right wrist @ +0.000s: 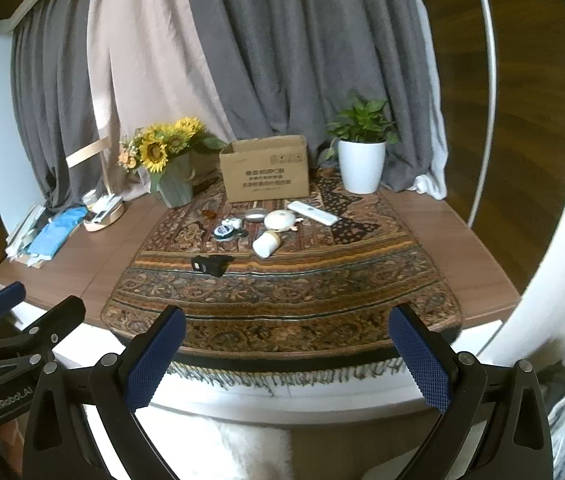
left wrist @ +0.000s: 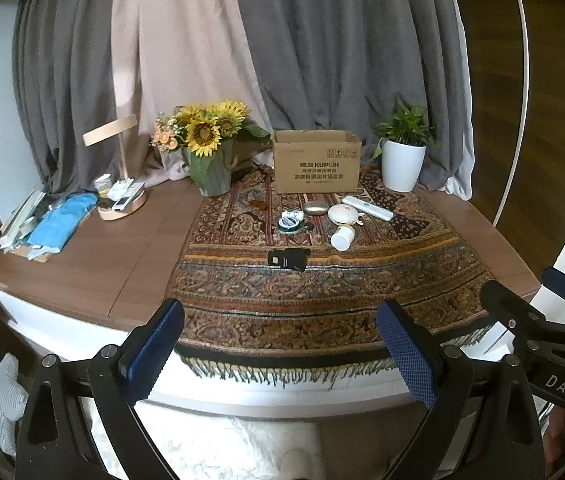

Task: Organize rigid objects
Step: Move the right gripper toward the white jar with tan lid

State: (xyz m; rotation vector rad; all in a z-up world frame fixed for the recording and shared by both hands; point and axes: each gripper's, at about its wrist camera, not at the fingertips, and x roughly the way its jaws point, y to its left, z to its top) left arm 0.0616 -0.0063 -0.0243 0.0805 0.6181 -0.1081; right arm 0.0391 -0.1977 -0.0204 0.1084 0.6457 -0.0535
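Lying on the patterned fringed rug point(left wrist: 322, 280) over the brown wooden tabletop point(left wrist: 122, 256), six small hard items sit before one open brown cardboard box point(left wrist: 316, 166): one white plastic remote point(left wrist: 367, 207), light, gripped across its width; one tipped white jar point(left wrist: 341, 238), smooth, likely to roll; one black flat clip point(left wrist: 287, 259); both the left tool point(left wrist: 280, 354) and right tool point(right wrist: 286, 358) gape, holding nothing.

light: soft, dim, even | shadows: faint | edges: strong fisheye bending, dark corners | focus: slightly soft
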